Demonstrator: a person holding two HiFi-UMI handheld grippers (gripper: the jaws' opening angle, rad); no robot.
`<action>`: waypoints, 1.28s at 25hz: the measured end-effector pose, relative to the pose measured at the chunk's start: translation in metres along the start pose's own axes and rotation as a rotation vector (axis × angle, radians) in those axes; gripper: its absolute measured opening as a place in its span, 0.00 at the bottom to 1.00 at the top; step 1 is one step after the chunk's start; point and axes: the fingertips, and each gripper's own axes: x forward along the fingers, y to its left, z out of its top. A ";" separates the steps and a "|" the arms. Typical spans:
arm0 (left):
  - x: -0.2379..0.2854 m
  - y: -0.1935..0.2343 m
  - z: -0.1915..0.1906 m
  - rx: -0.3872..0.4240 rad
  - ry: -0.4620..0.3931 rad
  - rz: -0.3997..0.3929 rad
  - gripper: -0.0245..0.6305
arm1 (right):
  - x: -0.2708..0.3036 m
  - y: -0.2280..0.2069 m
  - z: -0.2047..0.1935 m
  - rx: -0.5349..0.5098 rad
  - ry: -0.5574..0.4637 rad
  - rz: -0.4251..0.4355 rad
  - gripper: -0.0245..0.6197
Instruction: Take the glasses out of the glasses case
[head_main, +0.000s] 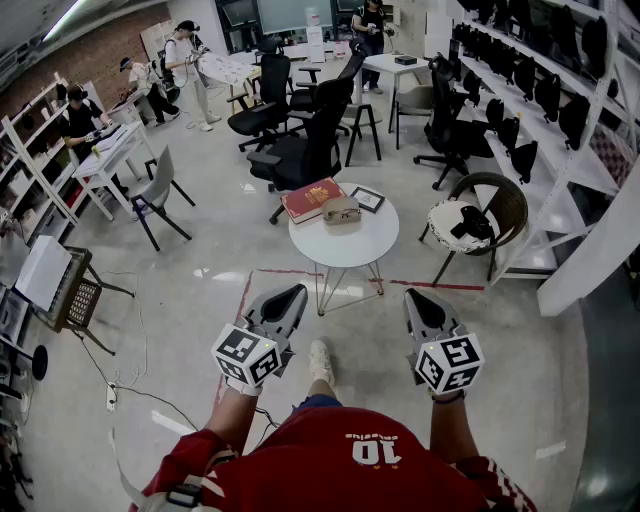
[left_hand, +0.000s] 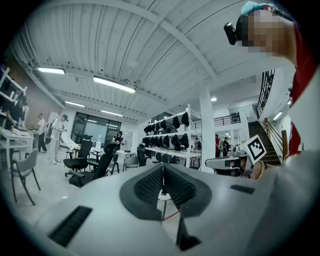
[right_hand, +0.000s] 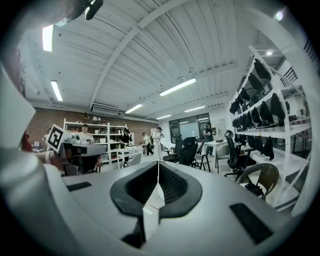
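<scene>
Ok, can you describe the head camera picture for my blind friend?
A person holds the left gripper and right gripper, both shut and empty, before a small round white table. On it lie a glasses case, a red book and a small frame.

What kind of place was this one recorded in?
Probably an open-plan lab or workshop: black office chairs, white shelving racks hung with dark gear, and people working at white desks further back.

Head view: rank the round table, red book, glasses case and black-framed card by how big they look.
1. round white table, clearly largest.
2. red book.
3. glasses case and black-framed card: they look about alike, so I won't rank them. Both lie on the table at a similar distance.
</scene>
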 end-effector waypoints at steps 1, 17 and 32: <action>-0.001 0.001 0.000 -0.001 0.000 0.002 0.05 | 0.000 0.000 0.000 -0.002 0.000 -0.001 0.07; 0.002 0.002 -0.003 -0.011 0.007 -0.011 0.05 | 0.003 -0.002 -0.002 -0.012 0.007 -0.019 0.07; 0.023 0.024 -0.015 -0.028 0.051 -0.011 0.05 | 0.032 -0.014 -0.010 0.039 0.027 -0.013 0.07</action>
